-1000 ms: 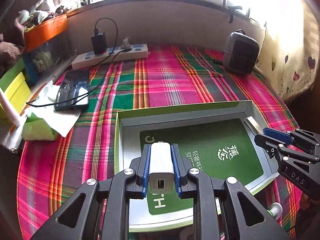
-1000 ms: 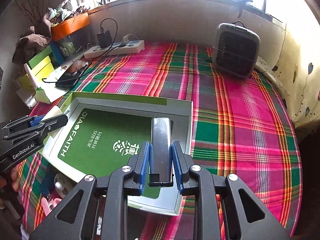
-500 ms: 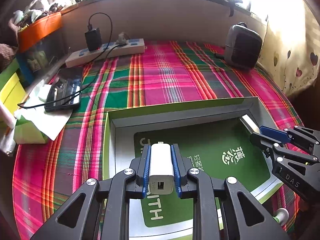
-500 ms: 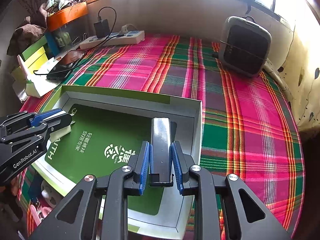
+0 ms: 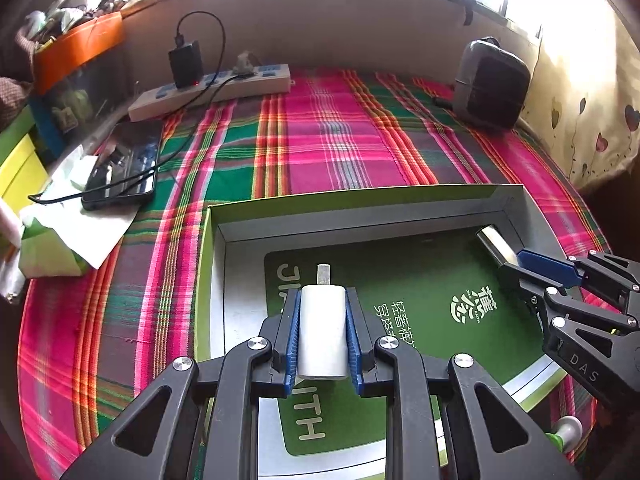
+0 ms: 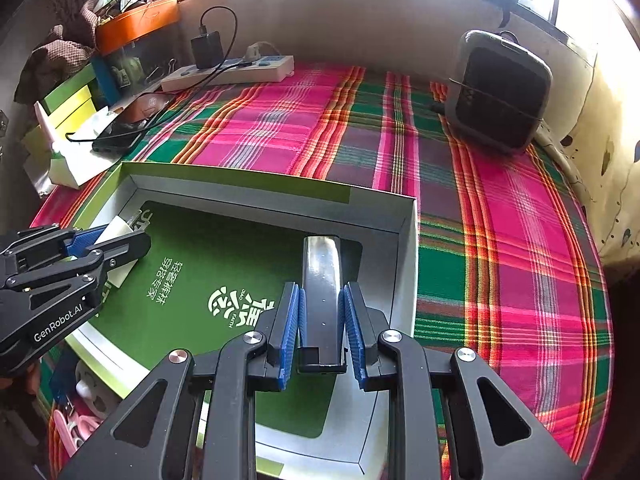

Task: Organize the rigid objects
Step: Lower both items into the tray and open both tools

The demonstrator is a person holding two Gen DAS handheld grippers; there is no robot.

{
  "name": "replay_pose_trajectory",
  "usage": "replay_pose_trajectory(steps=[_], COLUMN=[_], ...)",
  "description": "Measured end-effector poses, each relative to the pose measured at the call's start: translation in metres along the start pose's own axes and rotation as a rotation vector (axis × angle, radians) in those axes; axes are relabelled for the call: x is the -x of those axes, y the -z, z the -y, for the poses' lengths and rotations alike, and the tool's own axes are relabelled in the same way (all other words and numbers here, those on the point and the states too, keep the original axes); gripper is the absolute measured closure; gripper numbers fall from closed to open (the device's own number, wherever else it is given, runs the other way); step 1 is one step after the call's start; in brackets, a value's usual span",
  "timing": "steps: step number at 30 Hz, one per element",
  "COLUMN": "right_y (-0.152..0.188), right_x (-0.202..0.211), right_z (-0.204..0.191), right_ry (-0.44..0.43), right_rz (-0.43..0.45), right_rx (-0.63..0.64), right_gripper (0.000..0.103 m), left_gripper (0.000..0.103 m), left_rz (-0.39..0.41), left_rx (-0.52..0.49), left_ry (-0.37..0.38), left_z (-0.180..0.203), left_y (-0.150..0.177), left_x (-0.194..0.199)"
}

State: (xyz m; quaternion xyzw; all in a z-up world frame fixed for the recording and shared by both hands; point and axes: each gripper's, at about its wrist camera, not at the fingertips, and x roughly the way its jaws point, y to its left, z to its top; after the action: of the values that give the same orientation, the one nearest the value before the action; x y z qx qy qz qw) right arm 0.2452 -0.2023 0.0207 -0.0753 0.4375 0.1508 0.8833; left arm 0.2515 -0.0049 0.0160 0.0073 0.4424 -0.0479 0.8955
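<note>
My left gripper is shut on a white USB charger plug, its metal prongs pointing away from me, held over the left side of an open green-lined box. In the right wrist view that same gripper and white plug show at the box's left end. My right gripper is shut on a long dark metallic bar above the box's right side. The left wrist view shows the right gripper with the bar's shiny end sticking out near the right wall.
A plaid cloth covers the table. A dark heater stands at the back right; a power strip with a black adapter lies at the back. A phone on a cable, tissue paper and stacked boxes crowd the left. Small pink and white items lie before the box.
Both grippers have dropped a little closer to the box floor with their objects still held; the left one rolled, so the plug's USB face is hidden and its prongs show.
</note>
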Motion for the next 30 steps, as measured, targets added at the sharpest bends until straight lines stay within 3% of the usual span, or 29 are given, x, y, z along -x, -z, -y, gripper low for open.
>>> replay_pose_trajectory(steps=[17, 22, 30], right_y=[0.003, 0.010, 0.028], right_x=[0.009, 0.022, 0.061], right_z=[-0.001, -0.001, -0.005], right_ry=[0.001, -0.003, -0.012], right_rz=[0.019, 0.040, 0.103], right_rx=[-0.006, -0.020, -0.045], right_gripper=[0.076, 0.068, 0.067], left_gripper=[0.074, 0.072, 0.071], left_rz=[0.019, 0.044, 0.098], left_rx=[0.016, 0.017, 0.016], left_ry=[0.042, 0.057, 0.088], left_z=[0.000, 0.000, -0.001], left_y=[0.009, 0.016, 0.034], left_x=[0.021, 0.039, 0.073])
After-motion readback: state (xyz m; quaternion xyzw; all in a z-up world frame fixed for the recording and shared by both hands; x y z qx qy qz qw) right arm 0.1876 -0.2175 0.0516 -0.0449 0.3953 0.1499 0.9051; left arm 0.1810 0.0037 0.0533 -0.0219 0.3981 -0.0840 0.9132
